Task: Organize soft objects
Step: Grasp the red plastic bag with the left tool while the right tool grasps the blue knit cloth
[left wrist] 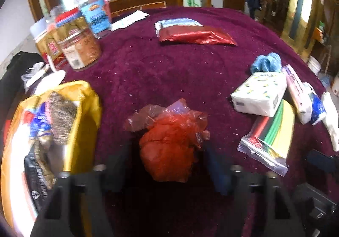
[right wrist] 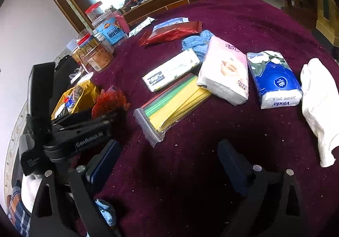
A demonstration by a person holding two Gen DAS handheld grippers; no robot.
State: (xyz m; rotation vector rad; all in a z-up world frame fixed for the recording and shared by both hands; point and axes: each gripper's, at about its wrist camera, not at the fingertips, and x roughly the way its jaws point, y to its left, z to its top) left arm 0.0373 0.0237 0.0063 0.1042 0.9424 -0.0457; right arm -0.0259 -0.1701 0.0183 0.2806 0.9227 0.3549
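A crumpled red plastic bag [left wrist: 169,141] lies on the maroon tablecloth [left wrist: 159,67] between the fingers of my left gripper [left wrist: 167,165], whose jaws stand wide apart around it. It shows in the right wrist view [right wrist: 109,101] too, with the left gripper [right wrist: 110,116] behind it. My right gripper [right wrist: 169,162] is open and empty over bare cloth. Ahead of it lie a pink tissue pack [right wrist: 224,71], a blue Vinda tissue pack [right wrist: 273,80], a white cloth [right wrist: 320,105], a white lemon-print tissue pack [right wrist: 171,69] and a blue knitted cloth [right wrist: 197,44].
A yellow bag of snacks [left wrist: 53,131] stands at the left. A zip bag of coloured paper [right wrist: 171,103] lies mid-table. Plastic jars [left wrist: 78,46] stand at the back left. A red foil packet [left wrist: 197,35] lies at the far side.
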